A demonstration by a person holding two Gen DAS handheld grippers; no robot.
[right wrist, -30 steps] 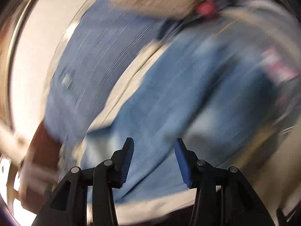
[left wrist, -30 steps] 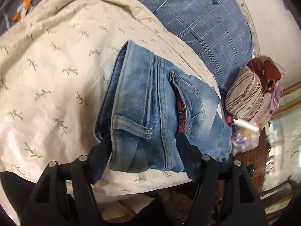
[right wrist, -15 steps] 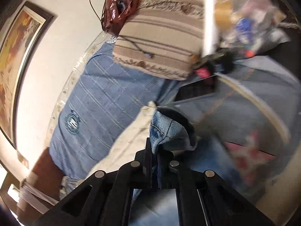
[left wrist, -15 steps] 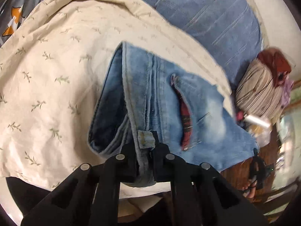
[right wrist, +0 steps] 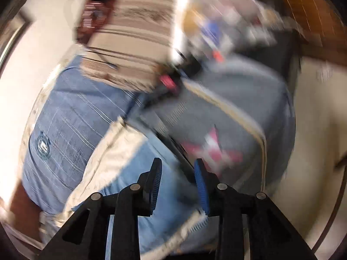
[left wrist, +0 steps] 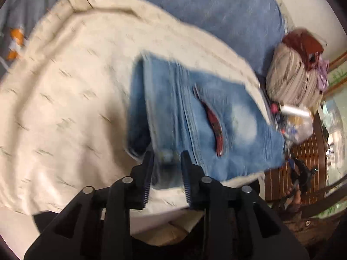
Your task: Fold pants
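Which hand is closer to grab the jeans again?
Probably the left. The left gripper is open with the jeans edge right between its fingers. The right gripper is open too, but it points past the denim toward the grey pillow.

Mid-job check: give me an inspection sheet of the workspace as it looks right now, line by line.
Surface: cream leaf-print blanket spread over the bed; a blue checked cover lies beyond it.
Job's things: folded jeans lying flat on the blanket, red plaid pocket lining showing.
Clutter: striped bundle with a dark red bag on top, and a clear plastic bag of small items beside the jeans.
Grippers: left hand-held gripper open, fingers either side of the jeans' near edge; right hand-held gripper open, holding nothing.
Cables: nothing seen.
Surroundings: plain wall, wooden floor; both views motion-blurred.
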